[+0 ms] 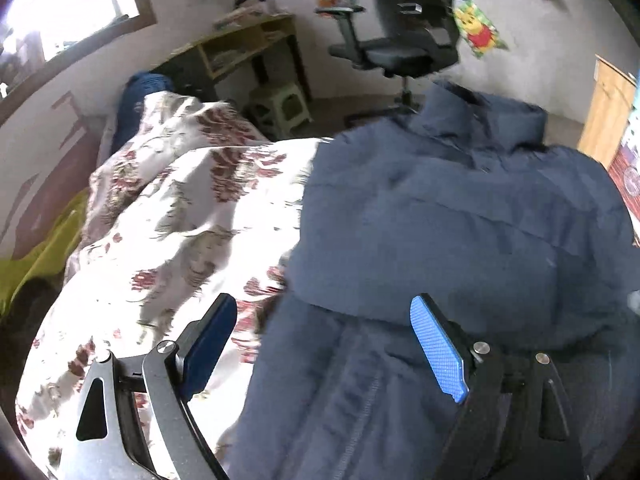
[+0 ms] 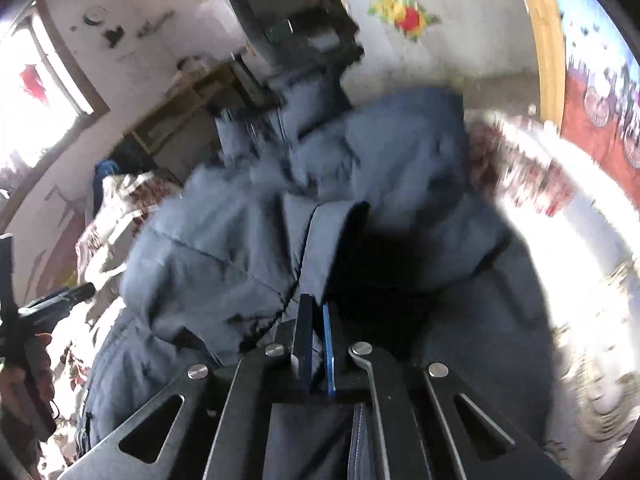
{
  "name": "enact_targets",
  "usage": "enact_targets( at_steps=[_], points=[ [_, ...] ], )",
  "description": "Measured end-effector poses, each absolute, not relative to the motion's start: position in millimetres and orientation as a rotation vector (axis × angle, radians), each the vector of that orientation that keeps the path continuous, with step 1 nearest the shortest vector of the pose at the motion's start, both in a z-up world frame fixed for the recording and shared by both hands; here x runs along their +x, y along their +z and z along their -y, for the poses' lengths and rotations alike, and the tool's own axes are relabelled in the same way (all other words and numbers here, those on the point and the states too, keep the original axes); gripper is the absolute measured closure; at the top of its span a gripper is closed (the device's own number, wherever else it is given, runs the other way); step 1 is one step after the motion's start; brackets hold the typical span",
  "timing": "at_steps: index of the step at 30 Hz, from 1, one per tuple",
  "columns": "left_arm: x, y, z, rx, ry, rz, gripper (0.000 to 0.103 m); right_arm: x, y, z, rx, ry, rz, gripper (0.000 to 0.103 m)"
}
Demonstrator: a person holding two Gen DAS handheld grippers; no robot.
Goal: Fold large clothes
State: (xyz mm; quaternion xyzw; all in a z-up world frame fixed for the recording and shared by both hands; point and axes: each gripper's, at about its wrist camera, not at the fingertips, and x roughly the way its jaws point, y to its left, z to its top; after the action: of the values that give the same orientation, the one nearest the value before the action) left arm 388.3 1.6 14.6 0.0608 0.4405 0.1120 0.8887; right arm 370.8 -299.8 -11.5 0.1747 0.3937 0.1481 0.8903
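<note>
Navy puffer jacket [image 1: 460,220] lies on the floral bedspread [image 1: 172,232], collar [image 1: 472,116] pointing away toward the office chair [image 1: 400,48], long axis straight ahead of both tongs. Right tongs [image 2: 316,312] clenched on the jacket's front edge by the zipper, a flap of it raised. Left tongs [image 1: 324,340] spread wide, gripping nothing, hovering over the jacket's near-left edge. Bare bedspread left of the jacket gives room; the bed edge is close behind the collar.

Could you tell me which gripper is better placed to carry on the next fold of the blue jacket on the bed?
Probably the right gripper: its jaws are shut on an edge of the blue jacket. The left gripper is open over the jacket's side and holds nothing.
</note>
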Motion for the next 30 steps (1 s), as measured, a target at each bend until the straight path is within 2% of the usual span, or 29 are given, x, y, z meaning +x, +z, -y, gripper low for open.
enact_targets(
  at_steps=[3,7,12,15,17,18,19,26,30],
  points=[
    [389.2,20.8,-23.9,0.094,0.264,-0.909,0.018,368.7,20.7,304.2,0.292,0.265,-0.702,0.099],
    [398.8,19.4,-35.5,0.078,0.288,-0.916,0.018,389.2,40.1,300.9,0.192,0.203,-0.652,0.099],
    [422.0,10.2,-28.8,0.056,0.236,-0.923,0.018,418.5,16.4,297.5,0.125,0.14,-0.733,0.096],
    [439.0,1.9,-13.9,0.062,0.174,-0.929,0.018,417.3,6.9,298.7,0.076,0.059,-0.718,0.095],
    [448.2,-3.7,-0.5,0.071,0.132,-0.927,0.018,415.5,8.3,297.1,0.04,0.049,-0.693,0.084],
    [452.1,-6.4,3.7,0.074,0.114,-0.923,0.018,415.2,10.4,294.7,0.037,0.071,-0.676,0.074],
    [456.7,-10.7,12.2,0.083,0.088,-0.917,0.018,415.9,12.4,292.0,0.039,0.091,-0.669,0.069],
    [476.5,-48.5,37.8,0.139,0.061,-0.974,0.018,441.5,-12.0,242.5,0.003,0.333,-0.762,0.069],
    [475.5,-64.4,38.0,0.185,0.069,-0.974,0.008,454.9,-44.5,230.1,-0.04,0.321,-0.839,0.069]
  ],
)
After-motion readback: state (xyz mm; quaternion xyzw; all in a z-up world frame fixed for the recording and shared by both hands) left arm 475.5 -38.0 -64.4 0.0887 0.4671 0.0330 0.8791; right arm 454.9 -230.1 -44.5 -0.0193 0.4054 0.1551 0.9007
